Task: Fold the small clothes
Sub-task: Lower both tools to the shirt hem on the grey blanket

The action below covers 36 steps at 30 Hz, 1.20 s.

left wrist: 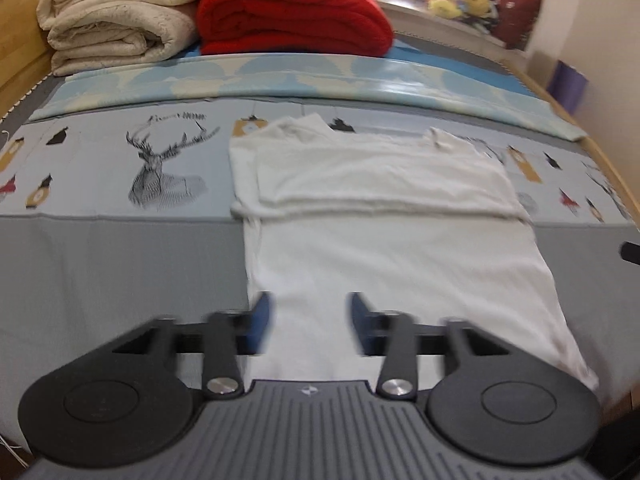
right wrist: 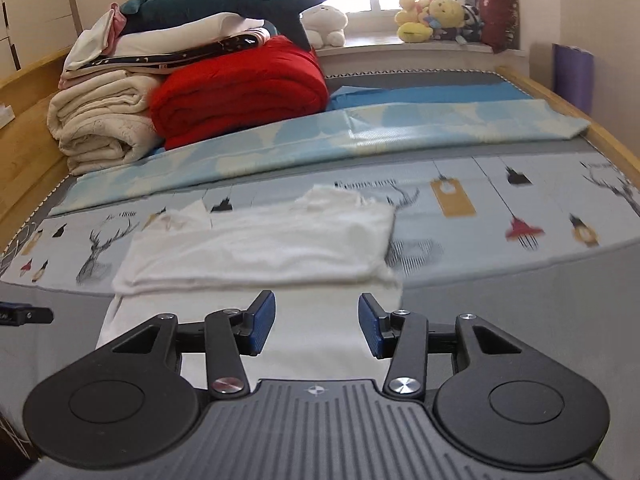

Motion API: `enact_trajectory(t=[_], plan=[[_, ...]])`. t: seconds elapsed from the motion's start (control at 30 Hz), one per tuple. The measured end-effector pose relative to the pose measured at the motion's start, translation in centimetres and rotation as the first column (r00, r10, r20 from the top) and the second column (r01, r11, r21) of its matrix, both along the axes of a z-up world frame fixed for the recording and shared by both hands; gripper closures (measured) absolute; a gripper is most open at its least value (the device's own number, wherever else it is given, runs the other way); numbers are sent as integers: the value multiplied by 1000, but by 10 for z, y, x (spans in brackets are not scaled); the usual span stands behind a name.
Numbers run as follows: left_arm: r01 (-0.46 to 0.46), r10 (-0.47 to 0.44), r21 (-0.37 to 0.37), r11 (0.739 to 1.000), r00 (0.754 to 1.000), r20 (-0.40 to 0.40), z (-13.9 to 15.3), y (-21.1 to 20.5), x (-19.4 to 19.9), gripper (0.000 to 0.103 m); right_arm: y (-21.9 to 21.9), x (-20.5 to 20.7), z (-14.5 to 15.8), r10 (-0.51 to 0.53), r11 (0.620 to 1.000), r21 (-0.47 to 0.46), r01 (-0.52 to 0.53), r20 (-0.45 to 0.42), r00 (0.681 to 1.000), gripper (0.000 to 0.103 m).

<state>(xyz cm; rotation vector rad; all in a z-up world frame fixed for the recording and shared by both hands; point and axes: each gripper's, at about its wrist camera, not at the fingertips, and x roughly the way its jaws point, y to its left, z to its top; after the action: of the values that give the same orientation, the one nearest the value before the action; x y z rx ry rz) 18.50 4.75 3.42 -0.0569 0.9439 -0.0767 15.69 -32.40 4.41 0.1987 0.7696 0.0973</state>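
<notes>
A white T-shirt (left wrist: 392,240) lies flat on the bed, its far part folded back over itself into a thick band (left wrist: 380,176). My left gripper (left wrist: 310,322) hovers above the shirt's near left part, blue pads apart, nothing between them. In the right wrist view the same shirt (right wrist: 264,256) lies ahead, and my right gripper (right wrist: 317,324) is open above its near right part, holding nothing. The left gripper's tip (right wrist: 24,314) shows at the left edge of that view.
The bed carries a grey sheet with a deer print (left wrist: 160,168) and a light blue patterned mat (left wrist: 280,80) beyond the shirt. Folded cream blankets (left wrist: 116,16) and a red quilt (left wrist: 292,12) are stacked at the far left. Plush toys (right wrist: 432,16) line the windowsill.
</notes>
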Motion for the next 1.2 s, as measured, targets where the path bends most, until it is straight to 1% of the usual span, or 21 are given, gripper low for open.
enact_trajectory(t=[0.03,0.1,0.13,0.2,0.27,0.3,0.37,0.4,0.43,0.5,0.53,0.57,0.6,0.63,0.7,0.77,0.9,1.07,1.13,1.2], plan=[[8,-8,-7,1000,1000,10,-4,0,-13,77,0,-11,-5,-6,1000,-1,6,-12,1000,55],[18,-17,-36,999,999,28,-15,4,-38,81,-1,-28,-10,-23,1000,-10,22,-18,1000,55],[18,-17,-51,999,1000,20,-22,8,-47,81,-2,-38,-13,-34,999,-11,34,-12,999,55],[-11,8,-75,997,999,-46,-39,13,-59,81,-5,-56,-24,-57,998,-18,56,-17,998,55],[-55,46,-100,993,995,-88,-48,20,-61,81,-10,-72,-38,-98,995,-31,96,-64,993,56],[-79,68,-107,991,992,-106,-50,25,-59,81,-14,-78,-43,-123,992,-17,122,-82,989,58],[-137,117,-128,982,982,-148,-50,35,-58,81,-20,-87,-50,-159,986,30,163,-90,983,58],[-151,128,-150,977,980,-153,-47,40,-58,81,-22,-90,-53,-176,983,35,180,-99,979,58],[-147,124,-167,975,982,-141,-45,44,-61,79,-22,-91,-56,-191,980,38,197,-114,975,58],[-122,105,-152,981,988,-112,-48,48,-68,78,-22,-89,-59,-200,975,72,211,-129,971,58],[-119,104,-134,984,988,-116,-54,50,-71,78,-21,-87,-59,-192,976,80,203,-125,973,58],[-131,117,-101,986,983,-139,-63,53,-72,78,-18,-85,-61,-182,979,70,191,-123,976,58],[-164,150,-63,984,972,-183,-72,55,-71,79,-15,-83,-63,-171,983,50,179,-129,977,58],[-193,177,-59,979,962,-209,-76,58,-68,79,-12,-81,-66,-162,985,35,168,-138,977,58],[-215,192,-111,970,964,-183,-73,64,-64,79,-10,-78,-72,-142,988,32,149,-156,977,58],[-228,206,-118,966,963,-172,-73,70,-62,79,-10,-76,-78,-127,991,26,134,-173,977,58],[-289,251,-154,945,940,-230,-82,82,-58,79,-20,-75,-89,-136,989,27,146,-217,967,58],[-333,281,-154,930,917,-283,-94,85,-53,78,-36,-72,-104,-181,975,72,209,-283,942,58],[-328,275,-143,934,914,-298,-98,83,-50,76,-38,-69,-112,-184,975,64,214,-314,931,58],[-320,271,-115,941,911,-312,-102,80,-48,76,-37,-66,-119,-180,976,53,210,-340,923,58]])
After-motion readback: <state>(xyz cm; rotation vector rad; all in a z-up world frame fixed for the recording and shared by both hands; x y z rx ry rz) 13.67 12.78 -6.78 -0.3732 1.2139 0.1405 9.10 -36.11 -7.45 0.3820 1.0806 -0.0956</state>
